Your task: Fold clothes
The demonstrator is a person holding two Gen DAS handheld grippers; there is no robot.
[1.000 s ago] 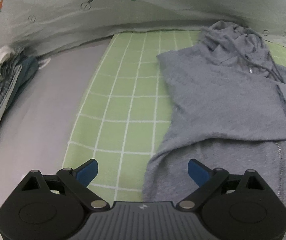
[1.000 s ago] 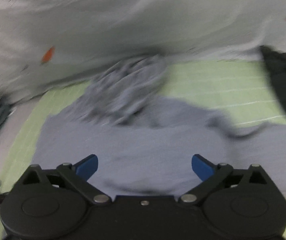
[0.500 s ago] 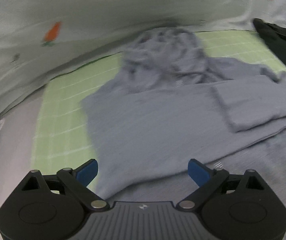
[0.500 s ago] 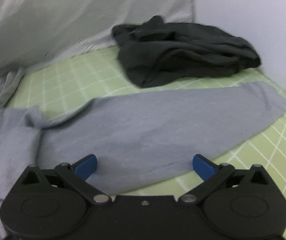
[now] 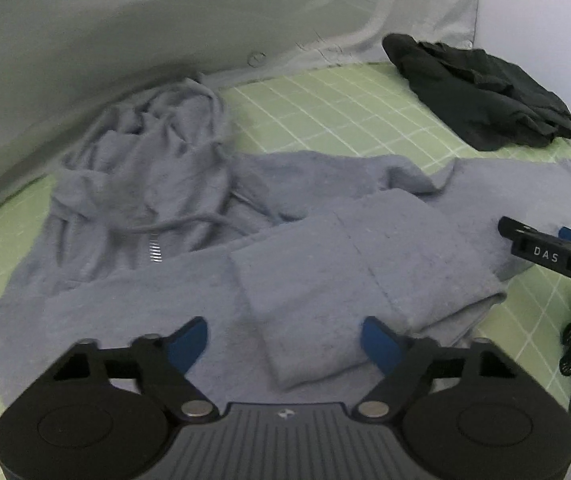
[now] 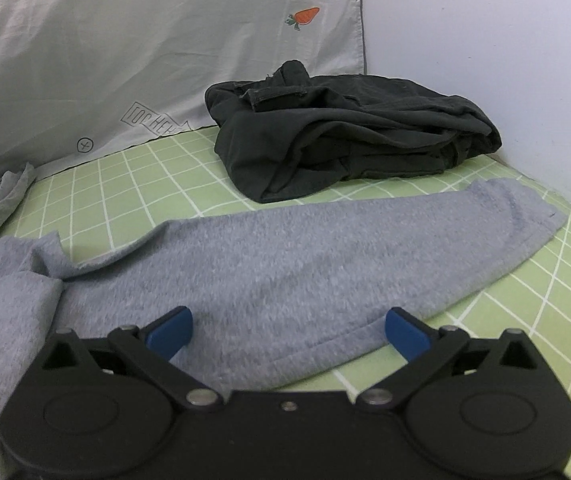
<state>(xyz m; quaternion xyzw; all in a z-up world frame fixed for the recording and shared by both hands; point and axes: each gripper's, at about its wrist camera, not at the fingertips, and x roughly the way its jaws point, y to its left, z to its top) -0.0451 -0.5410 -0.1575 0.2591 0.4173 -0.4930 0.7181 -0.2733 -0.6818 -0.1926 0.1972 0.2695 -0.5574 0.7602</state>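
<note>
Jaws closing, left gripper [image 5: 285,340] — tilted down over grey hoodie [image 5: 245,280] sleeve

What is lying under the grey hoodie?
Under the grey hoodie lies a green checked sheet, visible around its edges. Whatever lies below its body is covered and cannot be seen.

Soft, even indoor light falls across both views, with no glare and only faint shadows. Fisheye bending curves the edges, and black vignette fills the corners at 1 and 11 o'clock. The left wrist view is slightly motion-blurred, most around the grey hoodie's hood [image 5: 145,152]. The right wrist view is sharper.
</note>
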